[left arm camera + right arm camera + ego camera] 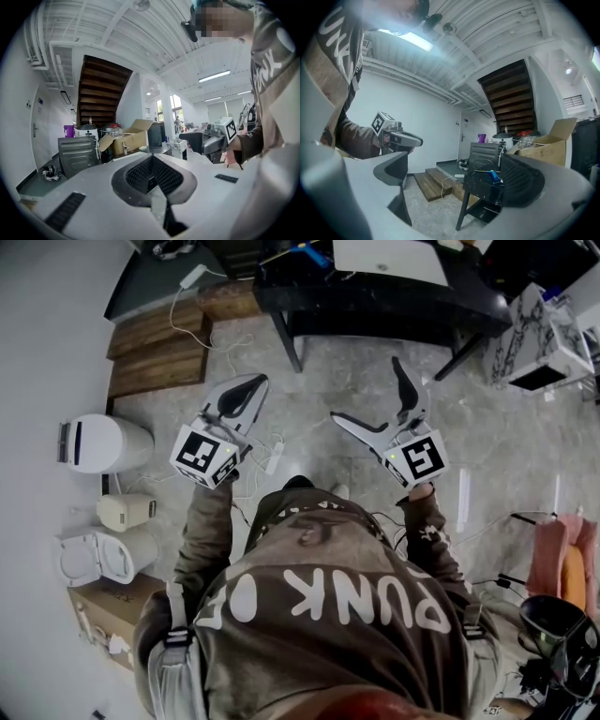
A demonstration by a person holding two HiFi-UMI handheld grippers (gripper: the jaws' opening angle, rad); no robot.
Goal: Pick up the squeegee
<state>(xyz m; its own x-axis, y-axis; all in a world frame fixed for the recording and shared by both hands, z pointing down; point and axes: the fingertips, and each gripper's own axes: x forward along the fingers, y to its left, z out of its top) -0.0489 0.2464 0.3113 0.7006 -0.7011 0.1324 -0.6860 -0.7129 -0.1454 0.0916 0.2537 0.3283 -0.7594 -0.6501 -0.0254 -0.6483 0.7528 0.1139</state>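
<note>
On the black table (482,186), squeegee (492,176) well beyond right gripper (367,392)

**Around the room: table, steps, boxes and appliances**

A black table (375,298) stands at the top of the head view on a pale, stone-patterned floor (525,456), and a small blue object (492,175) lies on it. Left of the table are two wooden steps (157,351), with a white cable (184,326) trailing across them. Along the left wall sit a white appliance (105,442), a smaller cream one (127,511) and a third white one (98,556). They may be cookers, but they are too small to tell. A cardboard box (111,607) stands just below them. In the left gripper view a dark staircase (101,91) rises behind a grey metal unit (77,153), a purple tub (69,130) and an open carton (127,137).
</note>
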